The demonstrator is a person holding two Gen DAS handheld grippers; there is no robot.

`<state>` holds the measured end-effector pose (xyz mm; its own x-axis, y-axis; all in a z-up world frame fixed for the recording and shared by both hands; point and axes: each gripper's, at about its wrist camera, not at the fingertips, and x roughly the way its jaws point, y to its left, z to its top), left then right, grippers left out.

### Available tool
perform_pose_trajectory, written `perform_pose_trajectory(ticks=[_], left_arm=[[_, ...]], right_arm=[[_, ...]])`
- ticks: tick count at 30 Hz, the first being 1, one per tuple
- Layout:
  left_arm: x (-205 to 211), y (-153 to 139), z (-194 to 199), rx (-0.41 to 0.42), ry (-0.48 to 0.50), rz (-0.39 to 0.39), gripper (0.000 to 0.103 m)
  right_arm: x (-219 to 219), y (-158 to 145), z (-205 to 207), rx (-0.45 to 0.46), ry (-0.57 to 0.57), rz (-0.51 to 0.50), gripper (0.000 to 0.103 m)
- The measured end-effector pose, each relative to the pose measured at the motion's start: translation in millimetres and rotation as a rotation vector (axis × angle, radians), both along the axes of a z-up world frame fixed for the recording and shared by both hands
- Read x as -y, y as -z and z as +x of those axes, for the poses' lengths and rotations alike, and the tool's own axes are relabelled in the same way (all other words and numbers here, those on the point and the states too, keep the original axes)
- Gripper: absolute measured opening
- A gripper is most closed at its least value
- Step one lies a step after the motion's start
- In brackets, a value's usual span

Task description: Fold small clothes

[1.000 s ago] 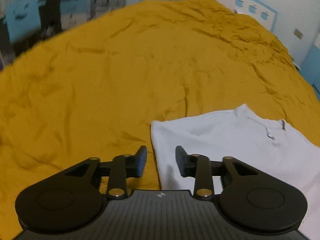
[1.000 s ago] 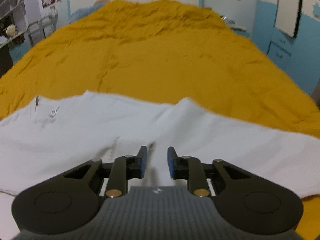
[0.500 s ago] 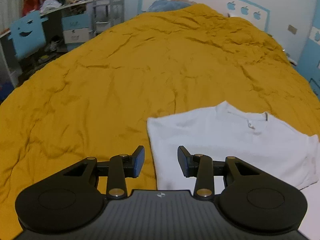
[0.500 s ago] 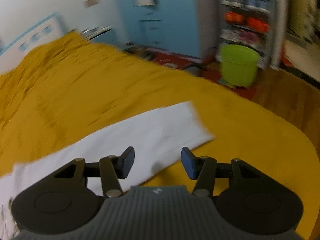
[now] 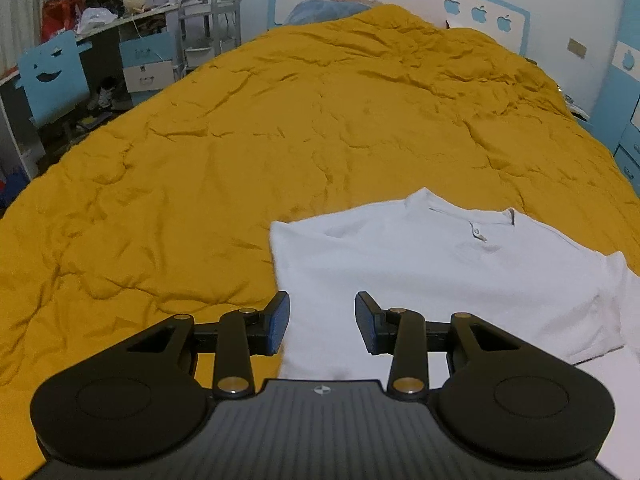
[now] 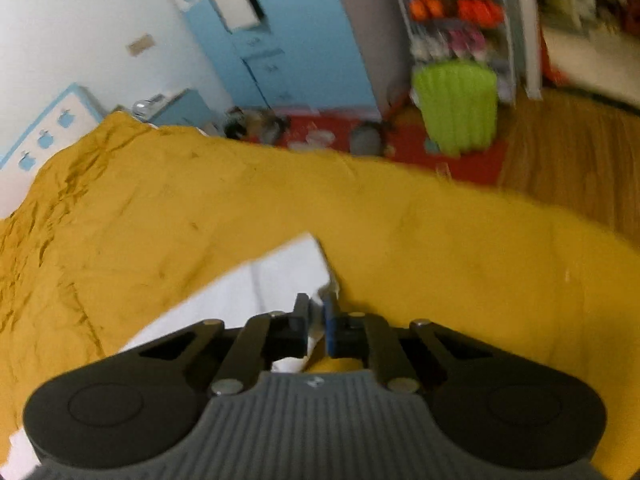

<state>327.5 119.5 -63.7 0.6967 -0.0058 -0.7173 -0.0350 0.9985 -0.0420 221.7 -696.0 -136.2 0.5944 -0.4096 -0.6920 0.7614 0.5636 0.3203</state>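
The right claw (image 6: 318, 320) has just been closing and now pinches the corner of the white shirt (image 6: 256, 292), which lies flat on the yellow bed (image 6: 440, 248). The pinch looks thin, right at the tip, so a quick pull could slip it free or drag the whole shirt and spoil the fold. The left claw (image 5: 322, 322) hovers open and empty over the shirt's (image 5: 440, 272) near left edge, pinning nothing. Only the left view shows the collar and button; only the right view, blurred, shows the pinch and the floor beyond the bed.
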Motion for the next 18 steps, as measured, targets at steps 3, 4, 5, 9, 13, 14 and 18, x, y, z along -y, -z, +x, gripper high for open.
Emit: perform_pose_trajectory(ticks=[3, 4, 5, 9, 13, 14, 18], left_arm=[[-13, -3, -4, 0.011, -0.033, -0.018, 0.045], [-17, -3, -5, 0.013, -0.044, -0.023, 0.045], [-21, -4, -7, 0.015, -0.053, -0.024, 0.045], [-33, -9, -16, 0.036, -0.073, -0.025, 0.044], [-42, -14, -26, 0.071, -0.061, -0.033, 0.044], [-44, -14, -28, 0.079, -0.06, -0.018, 0.044], [-57, -18, -34, 0.107, -0.059, -0.015, 0.044]], right_arm=[[-25, -44, 8, 0.047, -0.071, -0.079, 0.001], [-35, -62, 11, 0.074, -0.098, -0.097, 0.001], [-50, -86, 17, 0.107, -0.129, -0.127, 0.001], [-121, -175, 48, 0.213, -0.281, -0.254, 0.001], [-219, -258, 81, 0.325, -0.484, -0.351, 0.001], [-242, -275, 88, 0.352, -0.532, -0.352, 0.001], [-341, -318, 114, 0.414, -0.681, -0.361, 0.001]])
